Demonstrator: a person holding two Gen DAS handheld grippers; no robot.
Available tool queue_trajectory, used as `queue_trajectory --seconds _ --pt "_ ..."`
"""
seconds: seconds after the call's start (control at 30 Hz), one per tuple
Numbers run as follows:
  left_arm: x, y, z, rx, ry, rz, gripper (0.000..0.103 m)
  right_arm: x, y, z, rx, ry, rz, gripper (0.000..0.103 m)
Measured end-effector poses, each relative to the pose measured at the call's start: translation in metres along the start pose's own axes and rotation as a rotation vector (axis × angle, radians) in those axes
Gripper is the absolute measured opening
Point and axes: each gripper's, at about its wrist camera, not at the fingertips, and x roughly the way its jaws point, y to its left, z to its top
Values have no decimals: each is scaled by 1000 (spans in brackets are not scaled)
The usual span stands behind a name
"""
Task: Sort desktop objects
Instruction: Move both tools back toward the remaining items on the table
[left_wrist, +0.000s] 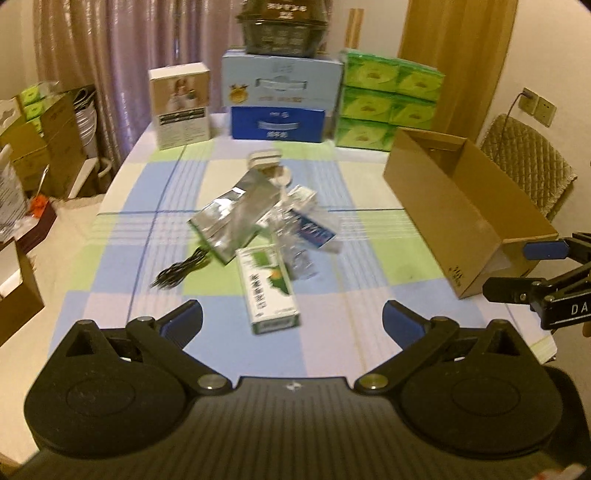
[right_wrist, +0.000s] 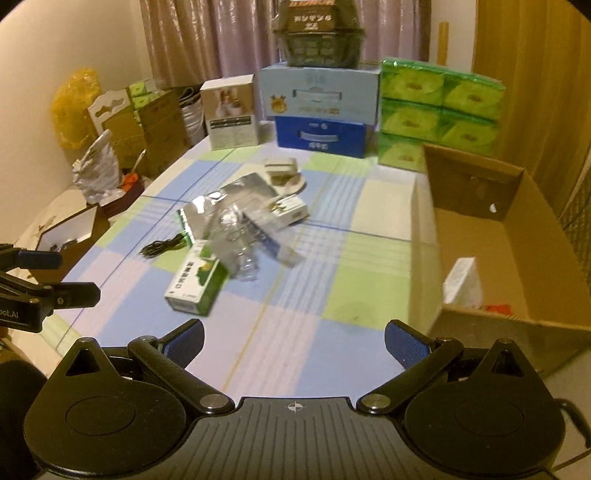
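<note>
Both claws are spread wide with nothing in them. The left claw (left_wrist: 291, 321) hangs over the near edge of the desk (left_wrist: 369, 177), which has a checked blue, green and white cloth on it, and the right claw (right_wrist: 293, 339) does the same a bit further right. Each one shows at the edge of the other's view.

The stuff to sort is a messy pile in the middle of the desk. Nearest is a green and white carton (left_wrist: 271, 290) lying flat. Behind it there's a silver foil pouch (left_wrist: 231, 221), some crumpled clear plastic (left_wrist: 295, 243), a blue and white box (left_wrist: 314, 225) and a small cream case (left_wrist: 264, 158) at the far end. A black cable (left_wrist: 181, 271) lies coiled just left of the pile.

On the right stands an open cardboard box (right_wrist: 517, 229) with a white packet (right_wrist: 463, 282) and something orange inside.

Along the far edge: a white box (left_wrist: 181, 105), two blue boxes (left_wrist: 279, 99) stacked, a dark basket (left_wrist: 282, 33) on top, and green tissue packs (left_wrist: 388, 98).
</note>
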Motion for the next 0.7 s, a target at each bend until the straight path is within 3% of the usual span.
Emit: queue_trajectory --seconds 0.37,0.7 --pt "-1 34 -29 -38 39 55 102 14 9 -12 10 29 19 101" --pt "20 31 -27 -27 50 31 102 34 6 -11 27 36 37 101"
